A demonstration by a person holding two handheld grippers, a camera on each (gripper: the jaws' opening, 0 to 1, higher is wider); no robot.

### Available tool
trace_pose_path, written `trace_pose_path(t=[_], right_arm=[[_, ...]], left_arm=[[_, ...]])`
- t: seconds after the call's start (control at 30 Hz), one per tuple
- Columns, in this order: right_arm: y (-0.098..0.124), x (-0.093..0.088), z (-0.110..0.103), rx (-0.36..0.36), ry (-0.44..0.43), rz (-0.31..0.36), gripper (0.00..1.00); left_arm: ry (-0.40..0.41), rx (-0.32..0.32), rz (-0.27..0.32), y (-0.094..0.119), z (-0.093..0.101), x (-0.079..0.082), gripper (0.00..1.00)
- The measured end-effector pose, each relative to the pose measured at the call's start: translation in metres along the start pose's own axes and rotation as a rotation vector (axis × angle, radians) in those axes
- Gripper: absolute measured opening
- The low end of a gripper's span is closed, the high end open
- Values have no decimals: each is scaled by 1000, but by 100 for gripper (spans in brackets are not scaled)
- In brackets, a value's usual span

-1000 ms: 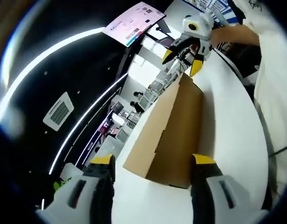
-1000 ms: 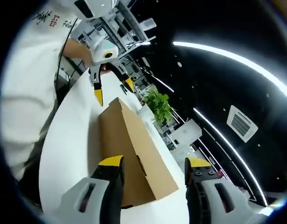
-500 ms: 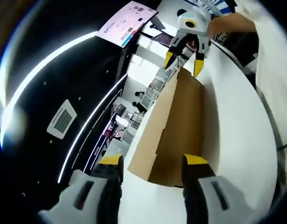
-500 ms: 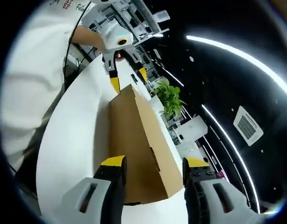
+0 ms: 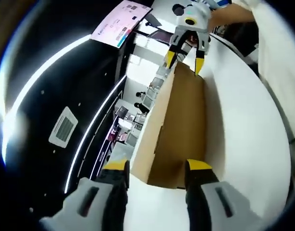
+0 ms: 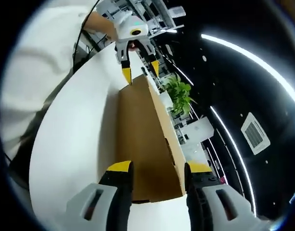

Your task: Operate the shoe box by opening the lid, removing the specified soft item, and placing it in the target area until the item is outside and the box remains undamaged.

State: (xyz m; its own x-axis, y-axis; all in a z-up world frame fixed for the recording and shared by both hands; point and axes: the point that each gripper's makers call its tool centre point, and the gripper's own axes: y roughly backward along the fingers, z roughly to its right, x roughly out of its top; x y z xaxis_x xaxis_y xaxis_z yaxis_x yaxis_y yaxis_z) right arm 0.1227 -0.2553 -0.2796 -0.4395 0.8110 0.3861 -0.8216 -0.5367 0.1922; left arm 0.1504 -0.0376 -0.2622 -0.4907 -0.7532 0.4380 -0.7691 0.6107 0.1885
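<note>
Shoe box: the brown cardboard shoe box [image 5: 178, 125] lies lengthwise on the white table [image 5: 243, 134], lid on and closed; in the right gripper view the same box [image 6: 138, 144] runs away from the camera toward the other tool.
Soft item: presumably inside the closed box; nothing of it can be seen.
Left tool: the left tool [image 5: 154, 168] sits at the near end of the box, released, its yellow-tipped jaws spread wider than the box end and bracketing it; whether they touch the cardboard I cannot tell. From the right gripper view it [image 6: 140, 72] appears at the far end, jaws apart, one to each side of the top edge.
Right tool: the right tool [image 6: 154, 168] likewise stands released, jaws straddling its own near end of the box. In the left gripper view it [image 5: 185, 60] hangs at the far end, held by a hand.
Why so placed: one tool at each short end likely sets up a level, two-sided lift of the lid, sparing the cardboard.
Surroundings: a potted plant [image 6: 181, 98] stands beyond the table; a person's white shirt [image 6: 37, 62] is on the left.
</note>
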Motion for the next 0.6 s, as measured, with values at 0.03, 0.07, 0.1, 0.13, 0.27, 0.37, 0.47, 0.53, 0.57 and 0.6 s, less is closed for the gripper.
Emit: trace_pose_path(t=[0.03,0.07,0.1,0.13,0.27,0.37,0.47,0.53,0.57,0.6], right_arm=[[-1,-4,0,-3,0,-12,43],[-1,-5,-1,-2,-3,-11,43],[-1,-4,-1,-3,3,-4,42],[-1,-5,-2,-1,18,1,42],[-3,-12,-3,-3,48,-23,42],[-2,-15,-2,-11,57,-23,40],[-7,-12,0,-3,95,-50,38],[-9,-2,-2,27,101,-30,36],[-9,0,-3,34,101,-28,31],[-9,4,-1,22,120,-57,31]], left_arm=[[3,10,-8,-1,-1,-2,46],[-5,17,-14,0,-2,-3,47],[-15,25,-19,0,-4,-3,47],[-17,27,-16,1,-4,-3,48],[-61,34,-34,1,-4,-8,48],[-64,30,-38,1,-2,-8,46],[-52,43,-40,1,-3,-9,44],[-57,45,-35,1,-1,-10,43],[-73,38,-26,2,0,-9,41],[-92,33,-19,2,3,-9,40]])
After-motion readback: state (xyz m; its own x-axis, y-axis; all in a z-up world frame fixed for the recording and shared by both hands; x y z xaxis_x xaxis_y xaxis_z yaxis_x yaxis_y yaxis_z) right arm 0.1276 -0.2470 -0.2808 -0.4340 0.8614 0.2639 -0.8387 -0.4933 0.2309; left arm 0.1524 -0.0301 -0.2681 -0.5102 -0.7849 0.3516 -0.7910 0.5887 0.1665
